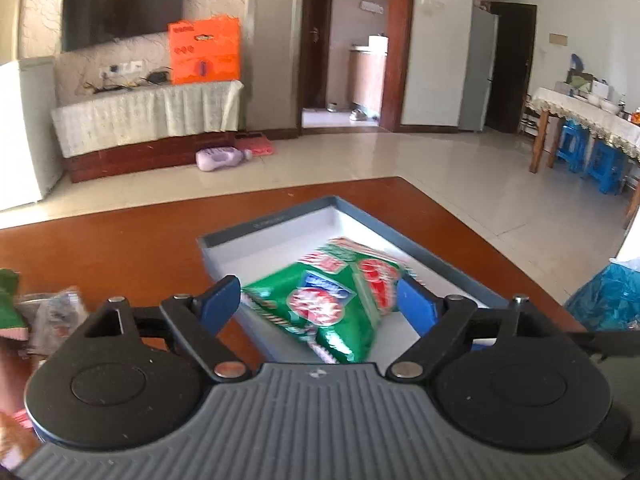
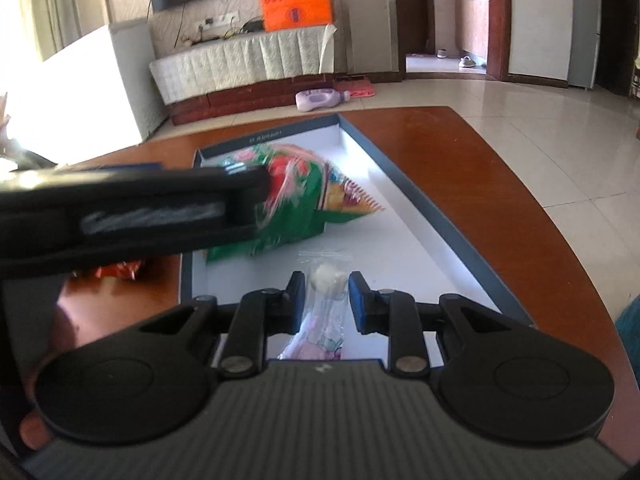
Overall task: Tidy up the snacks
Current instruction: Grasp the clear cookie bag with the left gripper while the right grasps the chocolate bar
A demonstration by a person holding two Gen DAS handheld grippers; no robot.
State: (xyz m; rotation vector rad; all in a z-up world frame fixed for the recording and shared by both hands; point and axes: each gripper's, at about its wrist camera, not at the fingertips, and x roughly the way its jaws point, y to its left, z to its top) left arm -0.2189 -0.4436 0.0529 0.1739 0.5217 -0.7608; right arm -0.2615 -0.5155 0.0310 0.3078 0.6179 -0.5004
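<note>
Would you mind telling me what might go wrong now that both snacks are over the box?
1. The green snack bag lies tilted between the left gripper's wide-open fingers, so pulling back could snag it.
2. The clear-wrapped candy sits between the right gripper's fingers with little gap; it may cling and lift out of the box.
3. The grippers are close together and could bump.

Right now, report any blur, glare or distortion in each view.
Left wrist view: the green printed snack bag is motion-smeared; fisheye bends the brown wooden table edge. Right wrist view: the white chest blows out in sunlight; the left claw's black body is blurred.
</note>
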